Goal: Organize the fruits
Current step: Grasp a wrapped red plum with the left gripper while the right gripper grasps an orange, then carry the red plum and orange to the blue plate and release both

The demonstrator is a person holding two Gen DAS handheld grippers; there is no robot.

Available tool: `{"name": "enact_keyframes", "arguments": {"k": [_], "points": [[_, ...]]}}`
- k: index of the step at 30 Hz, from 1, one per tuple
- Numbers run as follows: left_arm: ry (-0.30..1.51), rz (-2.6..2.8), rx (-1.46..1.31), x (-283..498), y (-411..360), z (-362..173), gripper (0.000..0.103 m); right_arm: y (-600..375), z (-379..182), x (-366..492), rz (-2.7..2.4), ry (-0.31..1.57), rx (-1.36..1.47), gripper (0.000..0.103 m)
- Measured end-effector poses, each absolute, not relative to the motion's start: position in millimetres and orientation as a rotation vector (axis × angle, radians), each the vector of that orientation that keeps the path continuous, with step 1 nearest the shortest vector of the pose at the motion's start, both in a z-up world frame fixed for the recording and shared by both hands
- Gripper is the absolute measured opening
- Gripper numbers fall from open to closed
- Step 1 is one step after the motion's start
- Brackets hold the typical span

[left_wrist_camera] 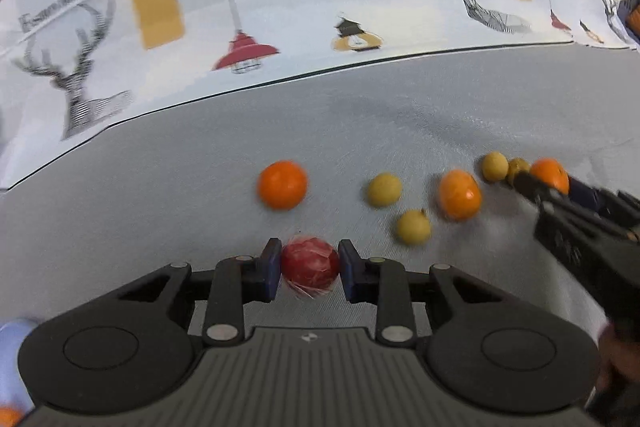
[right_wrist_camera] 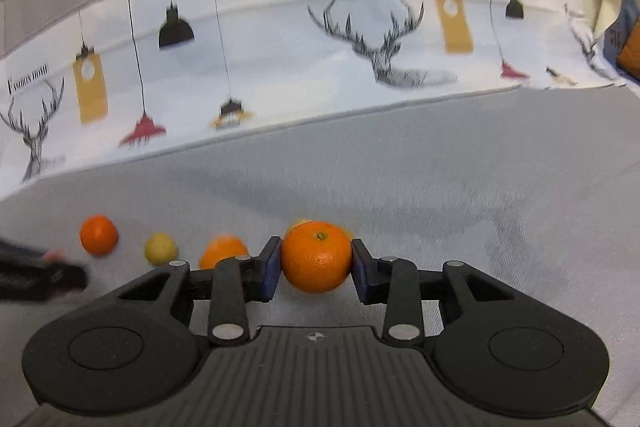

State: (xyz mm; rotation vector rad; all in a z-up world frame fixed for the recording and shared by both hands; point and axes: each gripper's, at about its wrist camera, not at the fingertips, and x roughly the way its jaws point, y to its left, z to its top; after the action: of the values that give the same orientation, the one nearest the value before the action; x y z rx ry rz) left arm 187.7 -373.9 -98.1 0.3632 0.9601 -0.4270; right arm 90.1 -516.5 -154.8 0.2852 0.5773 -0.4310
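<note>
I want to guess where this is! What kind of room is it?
Probably a home table: a grey tablecloth, a cloth backdrop printed with deer and lamps, and loose oranges scattered on top.

left gripper (left_wrist_camera: pixel 310 269): black frame, ribbed grey body, blue pads
right gripper (right_wrist_camera: pixel 316 263): black frame, ribbed grey body, blue pads
red fruit (left_wrist_camera: pixel 310 265): dark red with pale pink streaks
held orange (right_wrist_camera: pixel 317 256): bright orange, small green stem spot
far orange (left_wrist_camera: pixel 283 184): plain orange
middle orange (left_wrist_camera: pixel 459 194): orange with a paler glossy patch
yellow fruits (left_wrist_camera: pixel 384 189): dull yellow, slightly greenish
tablecloth (left_wrist_camera: pixel 160 195): plain light grey
backdrop (left_wrist_camera: pixel 304 3): white, printed with black line-drawn deer heads, red, black and mustard hanging lamps, mustard tags, black lettering
</note>
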Motion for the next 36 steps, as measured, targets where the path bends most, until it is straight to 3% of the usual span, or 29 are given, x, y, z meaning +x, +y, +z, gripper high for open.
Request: {"name": "enact_keyframes", "arguments": {"k": [8,15,24,36], "points": [[0.918,-0.342,0.326,127.7,-277.4,-21.8,0.034,-459.0,-102.9,56.9,-0.388,0.458,0.238,0.038],[0.911,-0.253,0.28,67.3,-170.8,23.2,0.034,-377.4,-33.3,-25.9,-0.242,0.352,0.25,0.038],[0.932,-0.208,0.215,-14.6,-66.3,41.3,0.034,-271.8,-4.8,-106.2,0.024,0.5,0.335,0.038],[0.883,-0.173,0.128,-79.3,-1.6,46.4,0.034,-168.9,12.6,-159.0,0.2,0.553,0.159,0.038]]}}
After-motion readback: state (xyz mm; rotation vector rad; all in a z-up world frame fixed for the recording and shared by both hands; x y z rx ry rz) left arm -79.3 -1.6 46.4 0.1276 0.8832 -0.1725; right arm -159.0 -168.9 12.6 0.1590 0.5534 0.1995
